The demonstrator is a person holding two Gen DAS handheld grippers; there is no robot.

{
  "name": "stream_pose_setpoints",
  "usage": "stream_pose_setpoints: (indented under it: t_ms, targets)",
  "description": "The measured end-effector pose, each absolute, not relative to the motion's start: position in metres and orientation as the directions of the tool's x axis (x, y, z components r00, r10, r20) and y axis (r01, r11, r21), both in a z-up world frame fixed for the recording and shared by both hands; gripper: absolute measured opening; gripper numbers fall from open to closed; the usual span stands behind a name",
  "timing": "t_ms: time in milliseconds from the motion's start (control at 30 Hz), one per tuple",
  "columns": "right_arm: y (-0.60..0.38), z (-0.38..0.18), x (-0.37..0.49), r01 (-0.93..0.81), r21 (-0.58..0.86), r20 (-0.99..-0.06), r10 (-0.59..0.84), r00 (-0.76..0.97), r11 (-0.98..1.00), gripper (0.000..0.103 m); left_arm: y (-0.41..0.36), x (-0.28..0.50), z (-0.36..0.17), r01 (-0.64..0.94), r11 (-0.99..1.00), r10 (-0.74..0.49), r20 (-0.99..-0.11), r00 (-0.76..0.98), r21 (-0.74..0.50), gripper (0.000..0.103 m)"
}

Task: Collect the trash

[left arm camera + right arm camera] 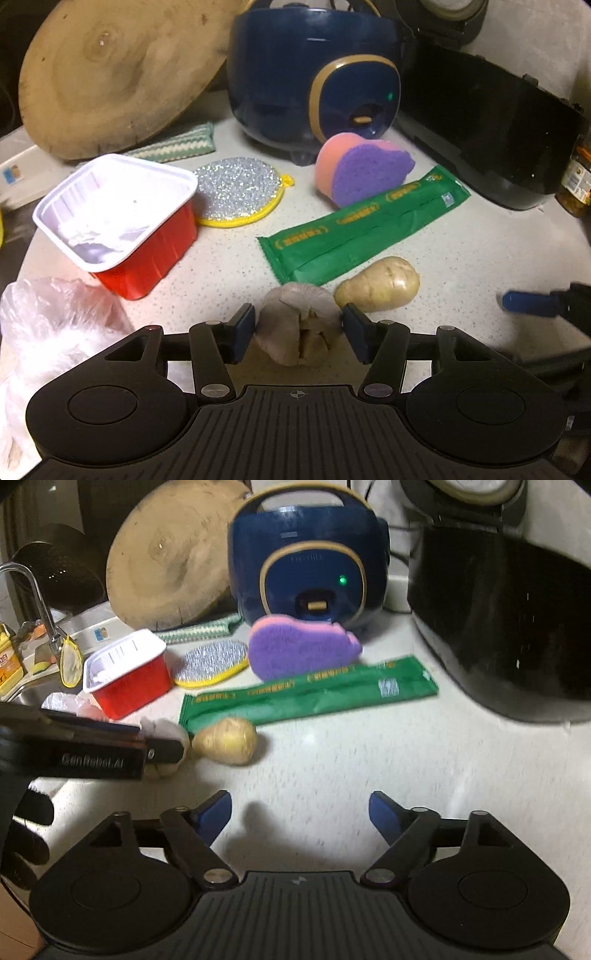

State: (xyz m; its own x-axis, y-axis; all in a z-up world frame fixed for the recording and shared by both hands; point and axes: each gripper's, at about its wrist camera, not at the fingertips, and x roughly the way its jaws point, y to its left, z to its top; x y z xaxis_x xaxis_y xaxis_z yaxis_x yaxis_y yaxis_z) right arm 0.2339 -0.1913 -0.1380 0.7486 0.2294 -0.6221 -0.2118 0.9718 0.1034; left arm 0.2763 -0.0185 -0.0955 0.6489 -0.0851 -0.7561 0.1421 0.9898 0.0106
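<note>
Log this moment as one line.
left gripper: open, straddling garlic bulb | right gripper: open, empty | green wrapper: on counter

Red tub [147,254] with white inside, green wrapper [362,229], purple-pink sponge [365,170], navy cooker [314,74].

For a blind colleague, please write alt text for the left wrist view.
The left tool is open around a garlic bulb on a speckled counter. Beside it lies a potato; behind are a green wrapper, a red tub, a purple sponge and a blue cooker.
</note>
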Motion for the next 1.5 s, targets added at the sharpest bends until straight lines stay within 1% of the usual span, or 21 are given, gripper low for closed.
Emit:
stream_pose_setpoints:
  t_ms: [233,300,367,467,567,633,700,767,867,933,967,1033,1067,1133,1167,1267,1300,1367,1500]
  targets:
    - [-0.187,-0.146,0.227,-0.225,0.128,-0.628,0.254,0.736,0.966,0.103,-0.013,0.289,-0.105,0.121,0.992,-0.108,-0.778,0.619,-0.041,0.059]
    - [-0.185,-0.147,0.225,-0.224,0.123,-0.623,0.251,0.741,0.967,0.103,-0.01,0.286,-0.105,0.136,0.989,-0.128,-0.777,0.617,-0.055,0.059]
    - [-0.185,-0.147,0.225,-0.224,0.124,-0.623,0.252,0.74,0.967,0.103,-0.003,0.279,-0.103,0.118,0.989,-0.141,-0.772,0.619,-0.086,0.059]
    - [-0.188,-0.145,0.226,-0.244,0.139,-0.631,0.276,0.725,0.96,0.103,0.017,0.262,-0.091,0.088,0.984,-0.176,-0.741,0.648,-0.157,0.059]
    - [-0.184,-0.142,0.226,-0.36,0.137,-0.661,0.356,0.661,0.923,0.103,0.041,0.243,-0.072,0.066,0.976,-0.195,-0.7,0.687,-0.206,0.059]
    - [-0.184,-0.138,0.226,-0.389,0.184,-0.659,0.407,0.633,0.903,0.098,0.062,0.227,-0.055,0.044,0.973,-0.186,-0.664,0.724,-0.224,0.059]
    - [-0.179,-0.131,0.227,-0.398,0.222,-0.627,0.443,0.641,0.89,0.098,0.085,0.21,-0.037,0.006,0.975,-0.149,-0.633,0.76,-0.222,0.059]
    - [-0.168,-0.125,0.23,-0.405,0.209,-0.599,0.443,0.667,0.89,0.097,0.105,0.196,-0.023,-0.032,0.976,-0.108,-0.611,0.785,-0.214,0.059]
    - [-0.142,-0.121,0.241,-0.414,0.14,-0.589,0.412,0.696,0.9,0.089,0.136,0.178,-0.007,-0.102,0.973,-0.042,-0.593,0.804,-0.208,0.059]
    - [-0.126,-0.122,0.25,-0.413,0.108,-0.599,0.39,0.699,0.905,0.077,0.154,0.166,-0.001,-0.136,0.969,-0.01,-0.584,0.812,-0.206,0.059]
    - [-0.123,-0.123,0.256,-0.409,0.1,-0.607,0.381,0.697,0.907,0.075,0.162,0.16,0.0,-0.152,0.966,0.003,-0.582,0.813,-0.208,0.059]
    - [-0.113,-0.128,0.268,-0.391,0.07,-0.632,0.345,0.695,0.918,0.06,0.179,0.145,0.0,-0.179,0.96,0.021,-0.581,0.813,-0.215,0.059]
    - [-0.109,-0.129,0.272,-0.379,0.053,-0.642,0.322,0.696,0.924,0.058,0.187,0.137,0.0,-0.191,0.957,0.029,-0.583,0.812,-0.218,0.059]
    - [-0.106,-0.132,0.278,-0.354,0.021,-0.655,0.281,0.702,0.935,0.042,0.201,0.121,-0.002,-0.211,0.953,0.043,-0.59,0.806,-0.219,0.059]
    - [-0.105,-0.131,0.278,-0.343,0.004,-0.654,0.262,0.71,0.939,0.037,0.209,0.112,-0.003,-0.226,0.95,0.054,-0.594,0.803,-0.218,0.059]
    - [-0.104,-0.124,0.277,-0.346,0.023,-0.658,0.274,0.702,0.938,0.036,0.233,0.082,-0.007,-0.261,0.938,0.074,-0.605,0.793,-0.229,0.059]
    - [-0.102,-0.121,0.275,-0.348,0.019,-0.654,0.275,0.704,0.937,0.034,0.241,0.073,-0.008,-0.271,0.933,0.077,-0.606,0.792,-0.237,0.059]
    - [-0.096,-0.114,0.268,-0.349,-0.001,-0.65,0.265,0.713,0.937,0.032,0.257,0.056,-0.012,-0.284,0.925,0.076,-0.608,0.79,-0.254,0.059]
    - [-0.078,-0.1,0.248,-0.379,-0.005,-0.648,0.286,0.706,0.926,0.032,0.278,0.028,-0.021,-0.262,0.923,0.036,-0.614,0.788,-0.281,0.059]
